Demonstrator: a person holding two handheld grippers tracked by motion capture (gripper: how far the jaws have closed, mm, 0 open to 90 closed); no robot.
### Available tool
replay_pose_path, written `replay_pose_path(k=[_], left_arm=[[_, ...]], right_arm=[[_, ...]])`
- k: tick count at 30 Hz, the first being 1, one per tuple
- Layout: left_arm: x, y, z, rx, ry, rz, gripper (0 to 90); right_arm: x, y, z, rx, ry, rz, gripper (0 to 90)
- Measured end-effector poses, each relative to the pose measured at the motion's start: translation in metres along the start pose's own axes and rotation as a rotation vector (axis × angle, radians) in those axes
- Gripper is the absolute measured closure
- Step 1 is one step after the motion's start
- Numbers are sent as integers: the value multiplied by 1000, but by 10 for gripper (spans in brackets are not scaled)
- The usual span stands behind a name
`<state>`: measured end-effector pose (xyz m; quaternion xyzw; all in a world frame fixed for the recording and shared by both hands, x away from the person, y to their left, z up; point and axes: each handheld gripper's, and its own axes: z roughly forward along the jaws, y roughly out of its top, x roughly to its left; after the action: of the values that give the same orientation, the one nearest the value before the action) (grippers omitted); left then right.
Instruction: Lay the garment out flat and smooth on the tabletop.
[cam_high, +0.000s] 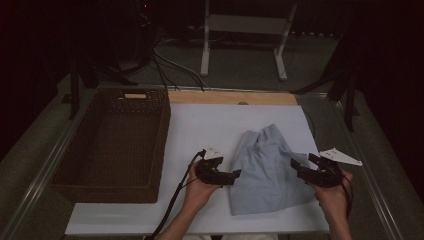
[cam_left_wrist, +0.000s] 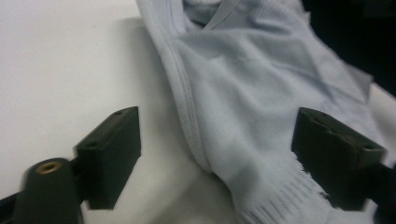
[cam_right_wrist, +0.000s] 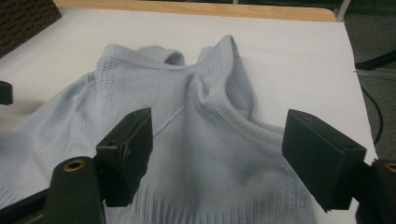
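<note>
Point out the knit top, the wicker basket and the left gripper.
knit top (cam_high: 265, 170), high view, middle of the fabric.
wicker basket (cam_high: 162, 125), high view, right wall.
left gripper (cam_high: 235, 176), high view, between its fingertips.

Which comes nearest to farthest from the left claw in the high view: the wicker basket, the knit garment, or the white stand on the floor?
From the left claw:
1. Knit garment, right at its tips, on the white board toward the right claw's side.
2. Wicker basket, across the board on the other side, at the table's left.
3. White stand, on the floor beyond the table's far edge.
</note>
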<state>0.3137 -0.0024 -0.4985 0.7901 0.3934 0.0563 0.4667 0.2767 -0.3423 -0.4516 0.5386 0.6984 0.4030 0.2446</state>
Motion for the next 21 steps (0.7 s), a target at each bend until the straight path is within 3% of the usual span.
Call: replay_pose_path(k=[7, 10, 11, 14, 16, 21], left_arm=[[1, -2, 13, 58, -28, -7, 391], [0, -2, 16, 80, -64, -8, 536], [-1, -2, 16, 83, -53, 3, 596], [-5, 0, 13, 68, -49, 12, 783], [-7, 2, 8, 46, -46, 23, 862], [-10, 6, -3, 10, -49, 44, 892]], right_arm=[[2, -2, 1, 4, 2, -9, 252], [2, -2, 2, 5, 2, -11, 253], [2, -3, 2, 5, 2, -11, 253], [2, -2, 2, 1, 1, -10, 253], [2, -2, 2, -3, 2, -9, 257], [1, -3, 1, -1, -1, -12, 259]])
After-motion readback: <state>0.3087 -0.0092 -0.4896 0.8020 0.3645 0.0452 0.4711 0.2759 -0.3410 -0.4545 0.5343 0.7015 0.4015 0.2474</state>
